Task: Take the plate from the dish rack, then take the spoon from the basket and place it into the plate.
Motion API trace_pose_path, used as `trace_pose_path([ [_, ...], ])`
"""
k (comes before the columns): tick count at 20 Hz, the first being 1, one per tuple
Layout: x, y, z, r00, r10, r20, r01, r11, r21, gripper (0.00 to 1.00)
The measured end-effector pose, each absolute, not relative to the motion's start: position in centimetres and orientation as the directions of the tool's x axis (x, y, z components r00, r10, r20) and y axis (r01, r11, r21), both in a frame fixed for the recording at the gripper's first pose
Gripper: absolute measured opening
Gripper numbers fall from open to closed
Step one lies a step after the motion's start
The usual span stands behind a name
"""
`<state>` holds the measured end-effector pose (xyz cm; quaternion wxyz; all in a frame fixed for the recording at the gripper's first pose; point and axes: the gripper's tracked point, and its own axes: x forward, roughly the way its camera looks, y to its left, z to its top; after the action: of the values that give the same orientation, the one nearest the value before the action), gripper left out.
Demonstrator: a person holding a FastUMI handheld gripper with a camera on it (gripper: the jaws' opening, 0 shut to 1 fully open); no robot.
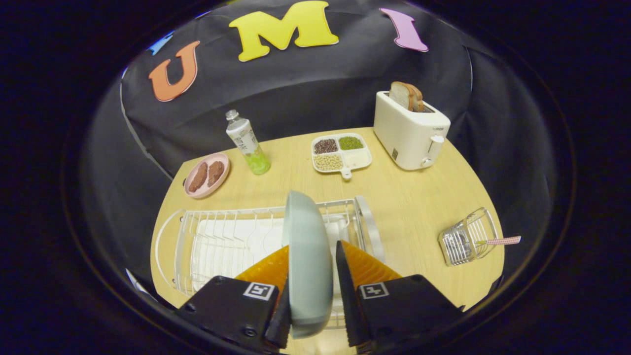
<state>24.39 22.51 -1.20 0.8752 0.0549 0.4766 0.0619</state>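
A pale grey-blue plate (308, 261) stands on edge between the two fingers of my gripper (310, 276), over the right part of the white wire dish rack (222, 241). The gripper is shut on the plate, one finger against each face. The plate's lower edge sits low between the fingers and hides the rack's front rail there. Off to the right of the fingers a small wire basket (466, 241) lies on the table, with a spoon's pink checked handle (499, 241) sticking out of its mouth to the right.
Beyond the rack on the wooden table (409, 207) are a pink dish of brown food (207, 173), a bottle (248, 143), a divided white tray of beans (341, 153) and a white toaster (410, 130) holding bread. Bare tabletop lies between rack and basket.
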Motion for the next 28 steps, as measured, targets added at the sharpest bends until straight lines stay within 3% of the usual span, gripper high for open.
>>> trace_pose_path([
  [2, 24.3, 22.2, -1.2, 0.53, 0.124, -0.839, -0.041, 0.992, 0.12, 0.39],
  [8, 25.4, 20.9, 1.4, 0.607, -0.049, -0.793, -0.021, 0.997, -0.078, 0.33],
  [16, 25.3, 20.9, 2.5, 0.616, -0.14, -0.775, -0.024, 0.98, -0.196, 0.32],
  [20, 25.4, 20.4, 6.2, 0.697, -0.193, -0.691, -0.027, 0.955, -0.294, 0.31],
  [23, 23.1, 20.8, 7.2, 0.724, -0.096, -0.683, -0.065, 0.976, -0.207, 0.31],
  [28, 15.6, 20.1, 5.5, 0.685, 0.186, -0.704, -0.149, 0.982, 0.114, 0.31],
])
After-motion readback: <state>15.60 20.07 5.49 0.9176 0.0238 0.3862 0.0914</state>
